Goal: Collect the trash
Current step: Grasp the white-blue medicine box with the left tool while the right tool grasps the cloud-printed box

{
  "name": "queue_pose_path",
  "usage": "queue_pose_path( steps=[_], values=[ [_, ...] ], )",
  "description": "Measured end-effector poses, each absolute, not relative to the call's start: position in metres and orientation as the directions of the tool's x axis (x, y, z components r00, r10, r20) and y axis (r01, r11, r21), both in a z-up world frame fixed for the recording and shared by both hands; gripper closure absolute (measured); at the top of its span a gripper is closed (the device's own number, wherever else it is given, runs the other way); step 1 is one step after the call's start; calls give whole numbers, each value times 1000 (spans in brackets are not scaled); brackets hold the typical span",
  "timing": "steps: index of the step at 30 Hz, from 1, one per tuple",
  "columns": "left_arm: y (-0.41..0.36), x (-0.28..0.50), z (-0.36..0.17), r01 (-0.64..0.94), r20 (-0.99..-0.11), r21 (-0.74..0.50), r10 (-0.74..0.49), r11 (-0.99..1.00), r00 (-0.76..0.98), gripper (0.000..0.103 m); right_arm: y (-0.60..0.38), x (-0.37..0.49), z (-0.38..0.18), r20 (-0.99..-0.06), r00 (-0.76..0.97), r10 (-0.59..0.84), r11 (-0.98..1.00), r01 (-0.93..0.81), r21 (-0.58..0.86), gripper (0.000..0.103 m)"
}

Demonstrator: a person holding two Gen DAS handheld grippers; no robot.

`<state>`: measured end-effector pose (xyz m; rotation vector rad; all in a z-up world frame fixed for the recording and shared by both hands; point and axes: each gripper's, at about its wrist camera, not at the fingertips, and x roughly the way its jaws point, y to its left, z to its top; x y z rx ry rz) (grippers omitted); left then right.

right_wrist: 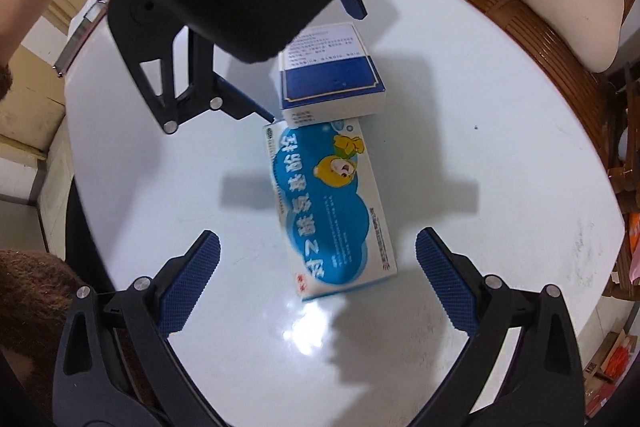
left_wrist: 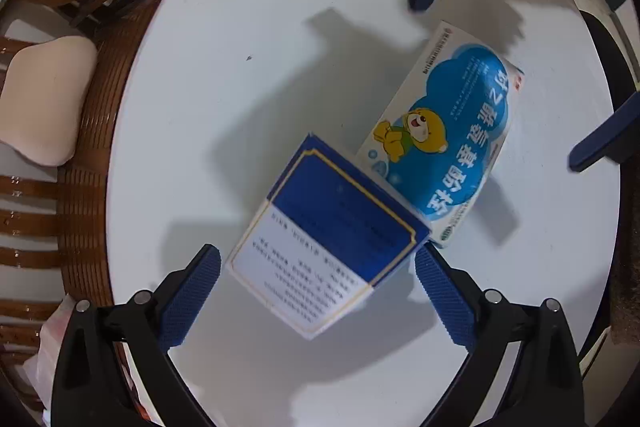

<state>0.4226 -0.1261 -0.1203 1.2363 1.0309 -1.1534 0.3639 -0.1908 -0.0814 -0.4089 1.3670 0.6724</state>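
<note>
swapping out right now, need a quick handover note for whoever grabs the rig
Left gripper: open, jaws either side of the dark blue box, not closed on it.
Right gripper: open, empty, jaws flanking the near end of the bear box.
Both boxes lie on the white round table, touching end to end.
Done: nothing collected yet.
Left: grasp each box and take it off; no bin in view.

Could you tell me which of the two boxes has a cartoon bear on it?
The light blue box has the yellow bear; the dark blue box touching its end shows only a gold border and text.
</note>
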Motion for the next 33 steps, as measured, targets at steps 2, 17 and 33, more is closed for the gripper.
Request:
queue_pose_path(
  steps=[2,17,33],
  values=[
    [-129,424,-124,989,-986,148,-76,-28,145,8,-188,364,-87,-979,69,190,749,-655,99,7],
    [-130,429,-128,996,-989,85,-124,11,86,9,-181,346,-105,-978,143,152,762,-648,24,30],
    [-112,395,-115,958,-960,162,-186,236,208,37,-184,324,-102,-979,157,132,849,-528,30,38]
  ],
)
